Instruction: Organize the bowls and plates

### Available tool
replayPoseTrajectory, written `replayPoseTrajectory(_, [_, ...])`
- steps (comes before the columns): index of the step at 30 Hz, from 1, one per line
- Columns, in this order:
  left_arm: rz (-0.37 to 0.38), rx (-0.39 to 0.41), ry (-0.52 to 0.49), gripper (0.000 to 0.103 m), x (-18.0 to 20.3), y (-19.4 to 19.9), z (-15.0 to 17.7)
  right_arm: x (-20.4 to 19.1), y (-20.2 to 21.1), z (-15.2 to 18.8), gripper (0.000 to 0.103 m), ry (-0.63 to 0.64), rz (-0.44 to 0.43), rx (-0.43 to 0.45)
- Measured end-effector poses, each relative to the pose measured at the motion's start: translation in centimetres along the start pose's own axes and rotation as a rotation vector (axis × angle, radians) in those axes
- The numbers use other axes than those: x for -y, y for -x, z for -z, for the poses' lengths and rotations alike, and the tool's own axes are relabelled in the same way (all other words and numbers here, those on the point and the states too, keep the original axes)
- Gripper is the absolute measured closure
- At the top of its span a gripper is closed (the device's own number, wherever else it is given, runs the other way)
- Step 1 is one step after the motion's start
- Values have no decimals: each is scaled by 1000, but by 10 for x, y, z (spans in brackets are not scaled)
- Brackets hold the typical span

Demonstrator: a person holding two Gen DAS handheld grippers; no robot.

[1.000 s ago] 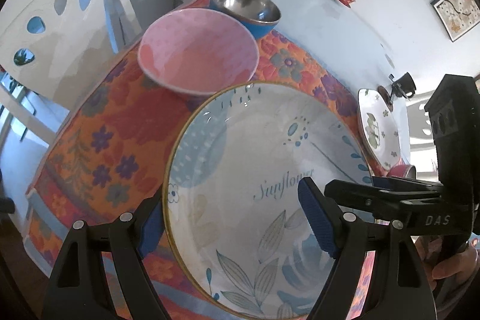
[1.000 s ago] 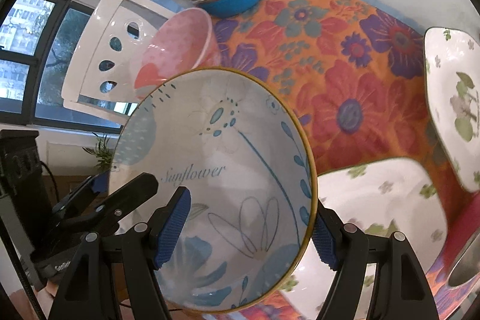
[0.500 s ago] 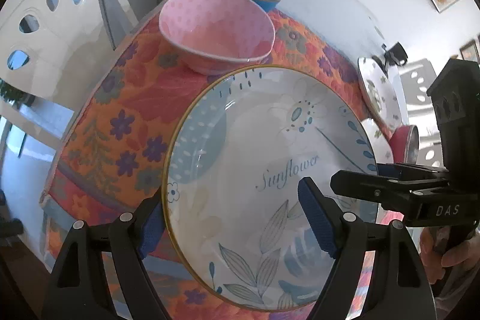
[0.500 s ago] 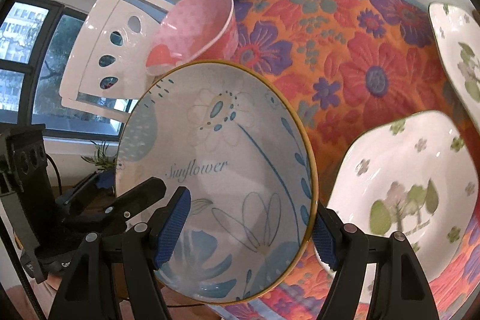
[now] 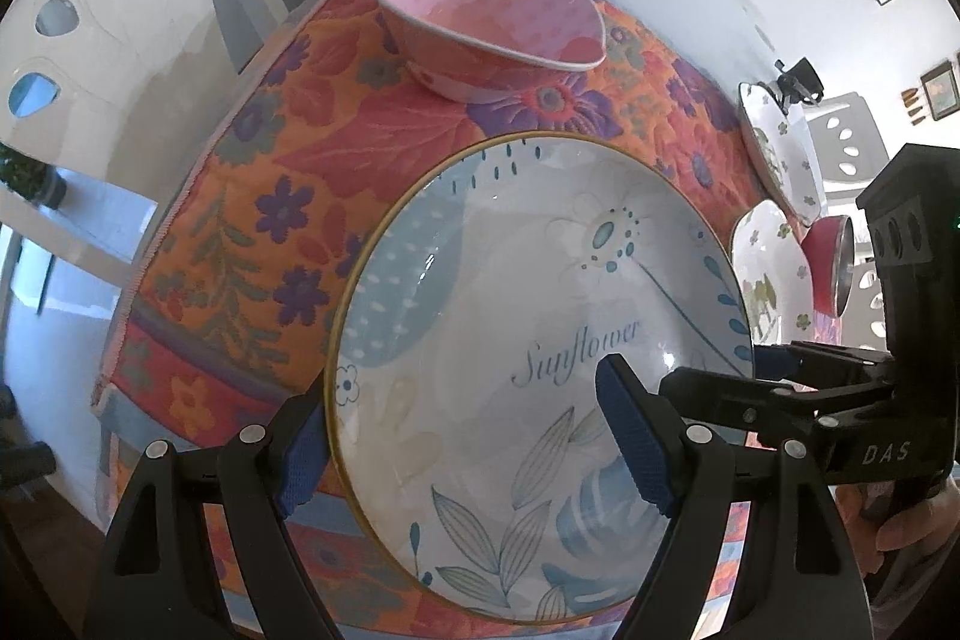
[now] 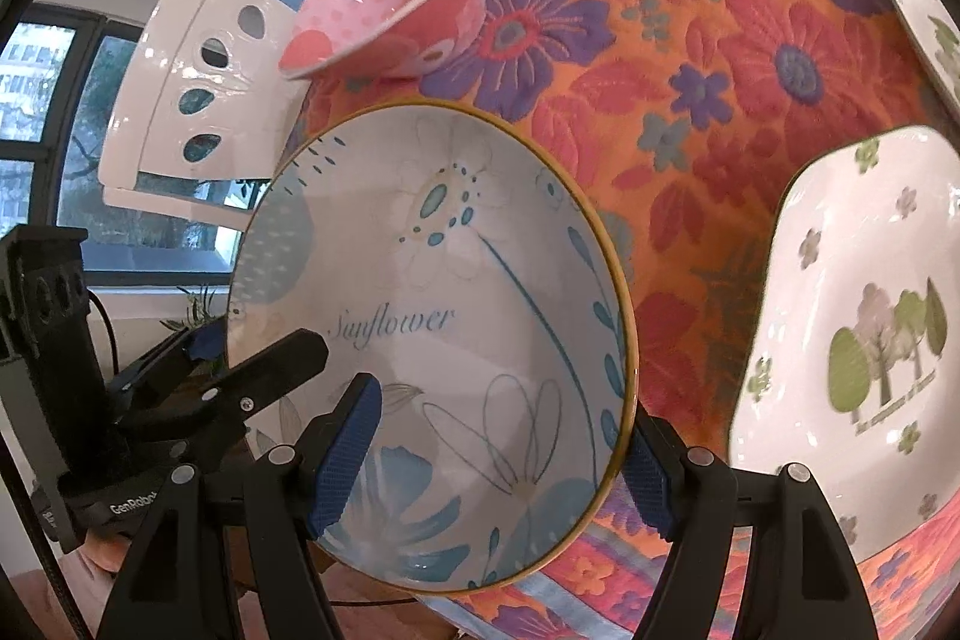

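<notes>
Floral tablecloth point(image 5: 252, 196) below; I have left gripper point(image 5: 468, 436) and right gripper point(image 6: 492, 454) each clamped on opposite rims of the Sunflower plate point(image 5: 540, 316), sharing its weight, pink bowl point(image 5: 480, 10) at twelve o'clock.

"Sunflower" on plate point(image 5: 540, 316); "DAS" on right gripper point(image 5: 774, 388); "GenRobo…", cut off, on left gripper point(image 6: 198, 364).
</notes>
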State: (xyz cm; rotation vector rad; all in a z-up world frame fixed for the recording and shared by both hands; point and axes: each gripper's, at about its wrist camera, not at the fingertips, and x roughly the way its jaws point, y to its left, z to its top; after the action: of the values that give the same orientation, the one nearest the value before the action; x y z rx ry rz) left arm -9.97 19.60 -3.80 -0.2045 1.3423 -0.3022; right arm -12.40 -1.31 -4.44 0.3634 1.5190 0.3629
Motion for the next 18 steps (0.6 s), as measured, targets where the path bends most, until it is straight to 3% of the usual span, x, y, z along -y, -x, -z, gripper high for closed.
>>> replayPoseTrajectory(18, [3,-84,-109,24,-17,-15,8,-4,-33,19,30,-126,37,-5])
